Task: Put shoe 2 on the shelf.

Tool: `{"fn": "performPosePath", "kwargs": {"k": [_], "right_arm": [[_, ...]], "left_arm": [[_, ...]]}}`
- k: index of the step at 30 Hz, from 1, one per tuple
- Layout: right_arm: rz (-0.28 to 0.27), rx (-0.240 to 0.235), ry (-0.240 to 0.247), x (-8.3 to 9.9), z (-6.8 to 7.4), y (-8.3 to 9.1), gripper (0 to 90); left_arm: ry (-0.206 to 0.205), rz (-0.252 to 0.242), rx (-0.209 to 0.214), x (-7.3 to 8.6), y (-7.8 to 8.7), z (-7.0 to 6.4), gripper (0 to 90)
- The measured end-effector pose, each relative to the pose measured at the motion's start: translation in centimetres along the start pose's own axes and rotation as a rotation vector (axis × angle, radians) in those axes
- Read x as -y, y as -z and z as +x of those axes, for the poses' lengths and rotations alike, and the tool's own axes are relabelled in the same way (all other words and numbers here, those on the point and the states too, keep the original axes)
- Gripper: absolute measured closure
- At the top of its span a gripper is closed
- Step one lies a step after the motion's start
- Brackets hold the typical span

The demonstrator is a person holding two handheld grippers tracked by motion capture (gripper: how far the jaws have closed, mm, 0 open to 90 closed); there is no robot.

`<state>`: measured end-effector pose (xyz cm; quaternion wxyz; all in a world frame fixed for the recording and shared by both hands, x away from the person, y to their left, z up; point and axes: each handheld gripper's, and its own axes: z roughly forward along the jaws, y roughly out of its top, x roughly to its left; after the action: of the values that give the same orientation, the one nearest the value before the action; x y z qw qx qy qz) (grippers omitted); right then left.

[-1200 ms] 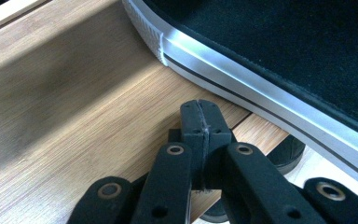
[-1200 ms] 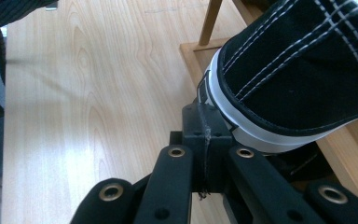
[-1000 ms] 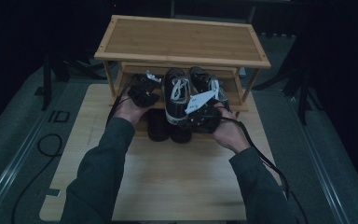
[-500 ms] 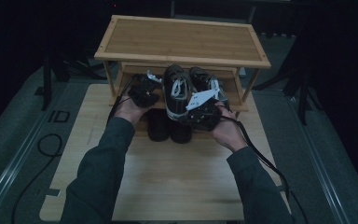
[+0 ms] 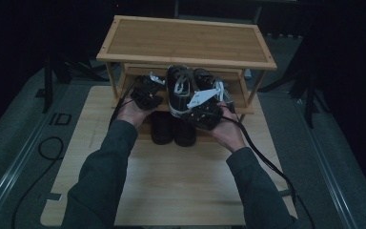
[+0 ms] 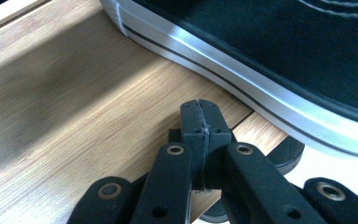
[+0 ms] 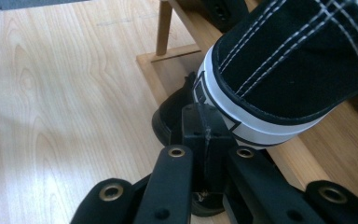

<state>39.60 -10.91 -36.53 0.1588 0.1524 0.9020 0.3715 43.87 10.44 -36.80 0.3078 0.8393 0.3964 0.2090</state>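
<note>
A black sneaker with a white sole (image 5: 178,88) lies on the middle shelf of a bamboo shoe rack (image 5: 186,40), with a second sneaker (image 5: 206,80) at its right. My left gripper (image 5: 148,90) is at the sneaker's left side; in the left gripper view it (image 6: 200,116) is shut and empty, just off the white sole (image 6: 242,79) above the shelf board (image 6: 74,116). My right gripper (image 5: 201,112) is at the heel end. In the right gripper view it (image 7: 204,123) is shut, tips against the sneaker's heel (image 7: 279,65), which overhangs the shelf edge.
Two dark shoes (image 5: 162,126) (image 5: 185,131) stand under the shelf's front edge; one shows below my right gripper (image 7: 172,116). The rack stands on a pale wooden board (image 5: 171,181). Cables trail from both grippers, and one loops on the floor (image 5: 50,148) at the left.
Both hands and the nearer sneaker have shifted slightly forward, toward the rack. Both grippers stay shut.
</note>
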Motion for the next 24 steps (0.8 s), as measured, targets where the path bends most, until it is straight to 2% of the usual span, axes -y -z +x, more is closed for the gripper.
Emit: {"fn": "performPosePath", "kwargs": {"k": [1,9,12,15,24], "right_arm": [[-0.005,-0.009,-0.006,0.0,-0.1,-0.1,90.0],[-0.005,0.003,0.008,-0.8,0.3,-0.5,90.0],[0.018,0.004,0.006,-1.2,0.5,-0.9,90.0],[0.017,0.004,-0.001,-1.3,0.5,-1.0,90.0],[0.025,0.027,0.006,-1.5,0.7,-1.2,90.0]], "left_arm": [[0.001,-0.001,0.001,0.0,0.0,0.0,90.0],[0.008,-0.006,0.005,0.1,0.0,0.1,90.0],[0.01,-0.004,0.004,0.1,0.0,0.1,90.0],[0.011,-0.005,0.004,0.1,0.0,0.0,90.0],[0.012,-0.003,0.002,0.0,0.0,0.0,90.0]]}}
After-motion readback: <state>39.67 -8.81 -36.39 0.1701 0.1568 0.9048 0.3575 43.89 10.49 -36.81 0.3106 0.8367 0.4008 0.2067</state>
